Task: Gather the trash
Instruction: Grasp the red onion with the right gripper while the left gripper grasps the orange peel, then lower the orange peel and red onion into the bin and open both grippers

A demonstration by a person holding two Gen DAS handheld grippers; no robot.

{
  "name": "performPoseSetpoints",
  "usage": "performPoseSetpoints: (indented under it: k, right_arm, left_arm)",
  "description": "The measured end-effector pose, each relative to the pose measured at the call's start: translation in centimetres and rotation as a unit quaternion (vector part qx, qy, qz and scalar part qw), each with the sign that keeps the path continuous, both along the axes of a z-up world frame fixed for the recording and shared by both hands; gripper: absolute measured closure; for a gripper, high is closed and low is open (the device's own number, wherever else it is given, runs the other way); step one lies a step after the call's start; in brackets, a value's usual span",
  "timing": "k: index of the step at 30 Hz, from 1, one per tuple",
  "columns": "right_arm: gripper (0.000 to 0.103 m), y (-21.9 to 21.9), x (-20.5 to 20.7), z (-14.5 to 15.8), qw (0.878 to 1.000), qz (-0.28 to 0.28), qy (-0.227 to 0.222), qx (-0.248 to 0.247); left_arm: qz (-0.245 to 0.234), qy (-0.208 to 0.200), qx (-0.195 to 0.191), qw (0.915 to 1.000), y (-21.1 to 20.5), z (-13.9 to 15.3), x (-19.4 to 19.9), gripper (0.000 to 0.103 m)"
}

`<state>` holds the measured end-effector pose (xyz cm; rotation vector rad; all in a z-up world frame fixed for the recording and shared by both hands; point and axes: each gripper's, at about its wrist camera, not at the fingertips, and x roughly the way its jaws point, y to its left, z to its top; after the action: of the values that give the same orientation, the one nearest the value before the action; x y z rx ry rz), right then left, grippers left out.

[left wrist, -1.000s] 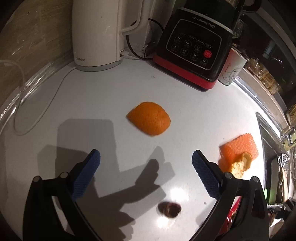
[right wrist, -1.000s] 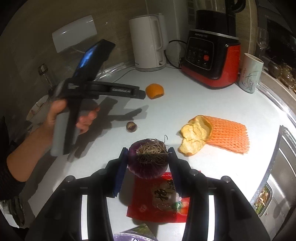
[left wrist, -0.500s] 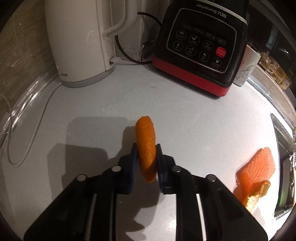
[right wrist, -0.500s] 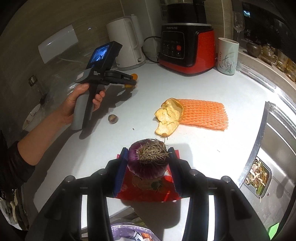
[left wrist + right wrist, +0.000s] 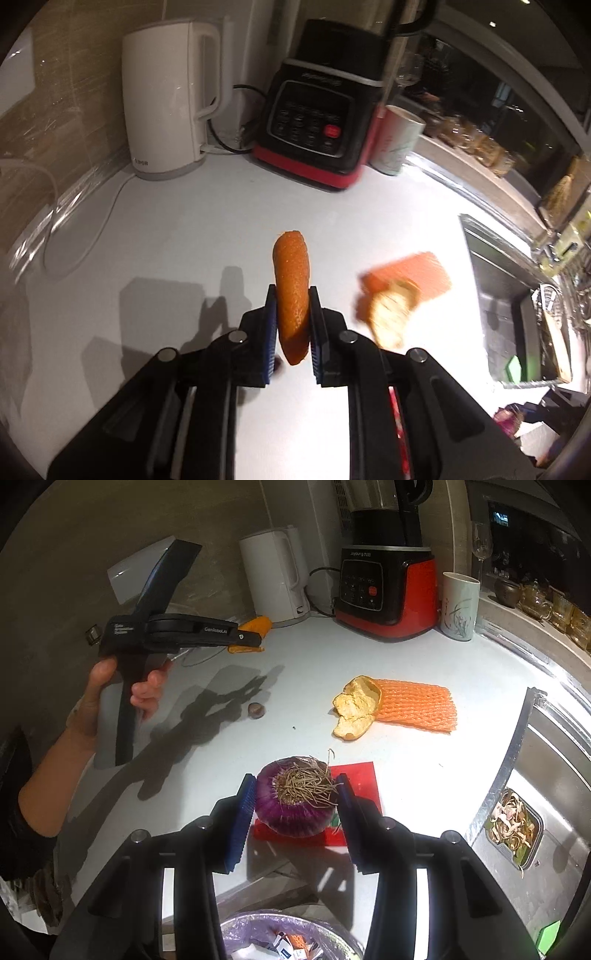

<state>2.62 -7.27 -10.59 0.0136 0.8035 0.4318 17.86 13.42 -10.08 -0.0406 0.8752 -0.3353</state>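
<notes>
Nearest to the right wrist camera, the rim of a metal trash bin with a purple plastic liner (image 5: 251, 928) shows at the bottom edge, with some wrappers inside. Just above it the right hand-held gripper (image 5: 295, 805) is clamped on a round purple onion with dry roots (image 5: 295, 801), held over a flat red packet (image 5: 356, 775) that lies on the white table (image 5: 424, 760). Farther on the table lie a pale yellow piece of fruit peel (image 5: 354, 709), touching an orange foam net sleeve (image 5: 417, 705), and to the left a small brown round thing (image 5: 256, 710). The left hand-held gripper (image 5: 292, 323), held by a person's hand (image 5: 122, 690), has just been closing and its blue pads (image 5: 271, 325) now press on a curved orange peel (image 5: 291, 288), lifted above the table. At the back, near the wall, stand a white electric kettle (image 5: 166, 103), a black and red blender base (image 5: 321, 122) and a white mug with a plant drawing (image 5: 460, 605)
</notes>
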Motion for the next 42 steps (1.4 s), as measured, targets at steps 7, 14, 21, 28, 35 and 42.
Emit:
performPoseSetpoints:
  k: [7,14,21,28,35,42]
  right_arm:
    - [0.059,-1.4,-9.2,0.9,1.0,0.017,-0.01,-0.002]
    - [0.059,-3.1,-18.8,0.1,1.0,0.024,-0.007,-0.007]
    - [0.059,-4.3,-24.4,-0.7,1.0,0.015,-0.01,-0.011]
    - [0.059,-4.4,-26.5,-0.9,1.0,0.011,-0.013,-0.017]
    - [0.059,-4.1,-27.1,-0.2,0.999,0.015,-0.023,-0.02]
    - [0.059,-4.4,-26.9,-0.4,0.999,0.014,-0.018,-0.027]
  left_arm:
    - [-0.003,0.004,-0.007,1.0,-2.8,0.3,-13.4,0.087]
    - [0.0,0.011,0.009,0.9999,-5.3,-1.0,-25.0,0.087]
    - [-0.005,0.01,0.02,0.9997,-6.7,-1.7,-32.8,0.087]
    - [-0.01,0.013,0.04,0.9991,-7.5,-2.8,-36.4,0.087]
    - [-0.015,0.026,0.059,0.9978,-8.6,-5.0,-37.0,0.087]
    - [-0.017,0.071,0.066,0.9952,-9.5,-9.4,-35.4,0.085]
